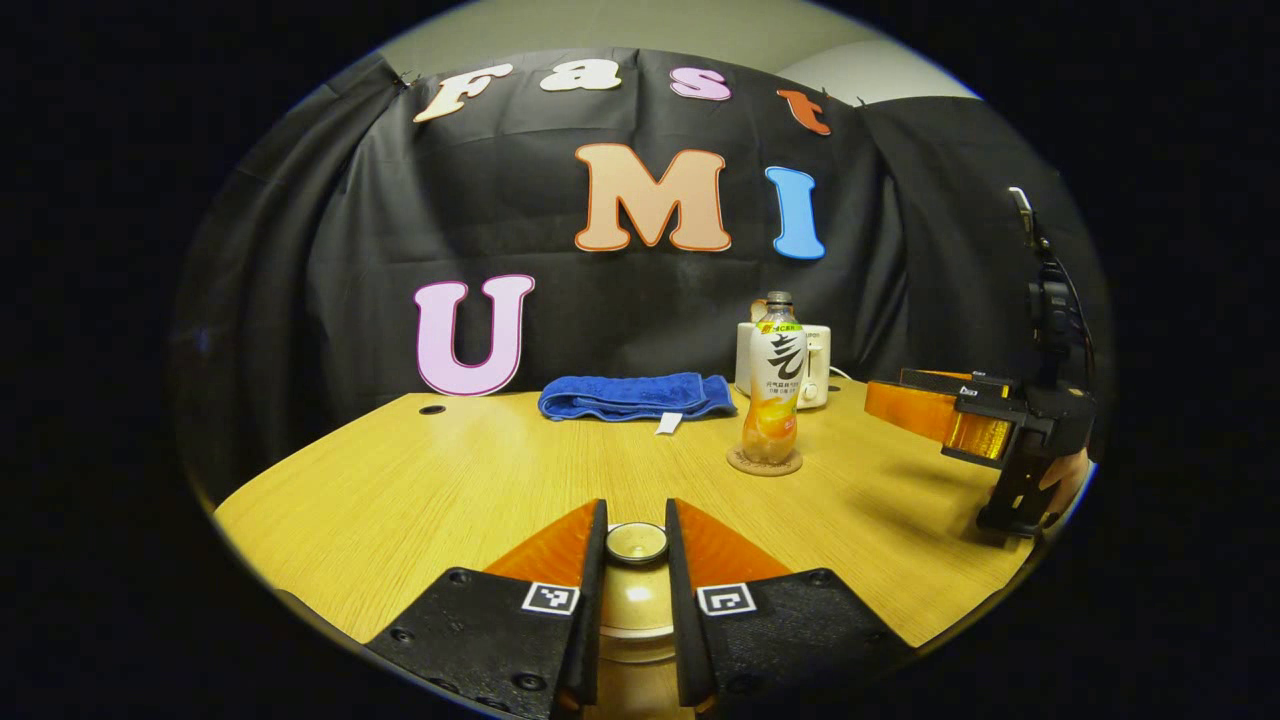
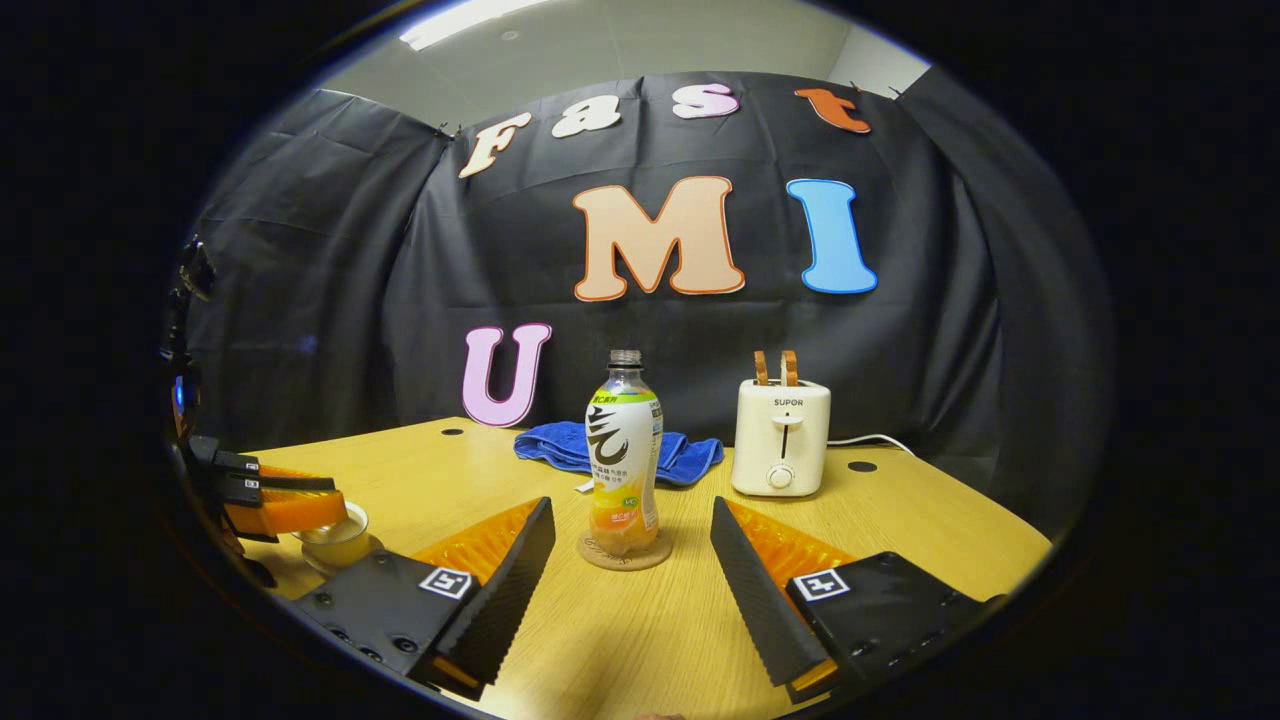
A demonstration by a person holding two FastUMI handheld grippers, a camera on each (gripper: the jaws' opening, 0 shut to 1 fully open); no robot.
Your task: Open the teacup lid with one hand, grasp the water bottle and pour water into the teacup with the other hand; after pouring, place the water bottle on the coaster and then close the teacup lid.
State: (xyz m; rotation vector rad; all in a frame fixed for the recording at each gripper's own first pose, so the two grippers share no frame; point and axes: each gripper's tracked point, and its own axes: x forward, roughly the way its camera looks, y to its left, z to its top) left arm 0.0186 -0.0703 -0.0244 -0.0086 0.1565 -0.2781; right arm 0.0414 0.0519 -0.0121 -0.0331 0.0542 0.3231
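The teacup [image 1: 637, 640] stands at the table's near edge, right under my left gripper [image 1: 636, 512]. That gripper is shut on the round knob of the teacup lid [image 1: 637, 543]; whether the lid rests on the cup I cannot tell. In the right gripper view the left gripper [image 2: 330, 500] sits on top of the teacup [image 2: 338, 545] at the far left. The water bottle [image 1: 775, 390], uncapped with orange liquid low inside, stands upright on the round coaster [image 1: 764, 464]. My right gripper [image 2: 631, 505] is open, with the bottle [image 2: 623, 460] on its coaster [image 2: 625, 553] just beyond the fingertips. From the left gripper view the right gripper [image 1: 900, 400] hovers to the right of the bottle.
A folded blue towel [image 1: 635, 396] lies at the back of the wooden table [image 1: 420, 480]. A white toaster [image 2: 780, 438] stands behind and right of the bottle, its cord [image 2: 868, 440] trailing right. A hand [image 1: 1065, 480] holds the right gripper near the table's right edge.
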